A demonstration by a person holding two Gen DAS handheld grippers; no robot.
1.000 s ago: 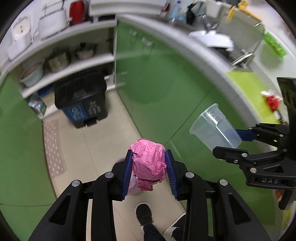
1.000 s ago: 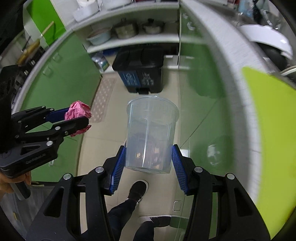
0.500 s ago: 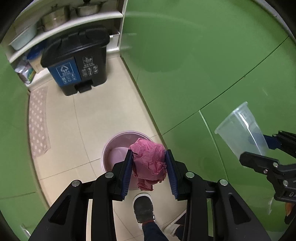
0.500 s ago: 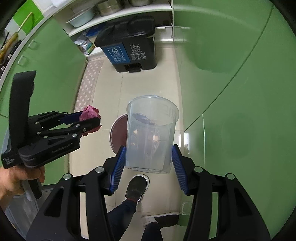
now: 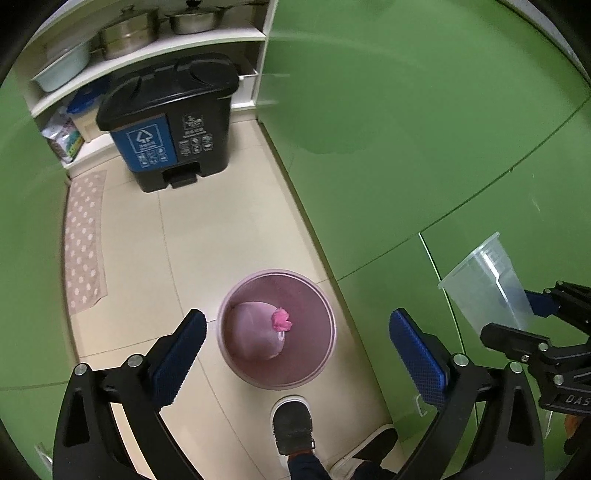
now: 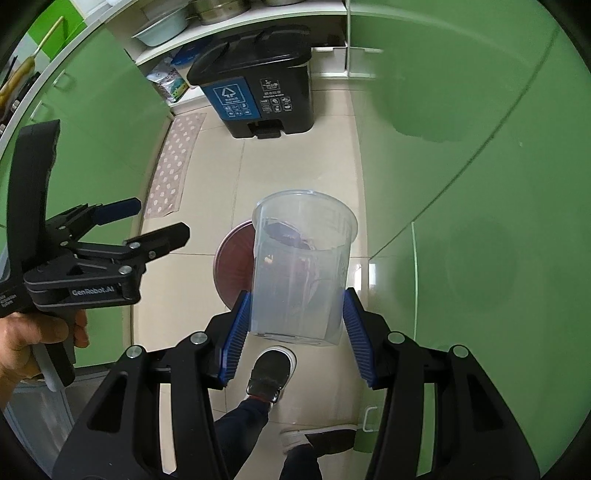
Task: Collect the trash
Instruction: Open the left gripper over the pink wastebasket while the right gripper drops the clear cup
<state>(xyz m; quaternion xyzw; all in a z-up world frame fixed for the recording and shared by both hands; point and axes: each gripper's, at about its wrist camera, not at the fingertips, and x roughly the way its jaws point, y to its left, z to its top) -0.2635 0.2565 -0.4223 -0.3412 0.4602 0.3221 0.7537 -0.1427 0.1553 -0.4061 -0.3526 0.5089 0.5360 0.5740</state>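
My left gripper [image 5: 295, 317] hangs over a round pink bin [image 5: 229, 295] on the floor. Its jaws are opening wide, with nothing between them. A crumpled pink paper [image 5: 281, 320] lies down inside the bin, on its pink liner. My right gripper [image 6: 295, 295] is shut on a clear plastic cup [image 6: 303, 258], held upright with its mouth away from me. The pink bin [image 6: 231, 258] shows partly behind the cup. In the left wrist view the cup [image 5: 487, 284] and right gripper [image 5: 513, 317] sit at the right edge. The left gripper [image 6: 160, 218] appears at the left of the right wrist view.
A black pedal bin with a blue recycling label [image 5: 166, 122] stands further along the tiled floor. A dotted mat [image 5: 85, 243] lies at the left. Green cabinet doors [image 5: 406, 129] line both sides. Pots sit on white shelves [image 5: 147, 29]. A person's shoe [image 5: 293, 424] is just below the pink bin.
Both grippers came down toward the floor. The left jaws let go and spread wide, and the pink paper dropped into the pink bin. The right still grips the cup.
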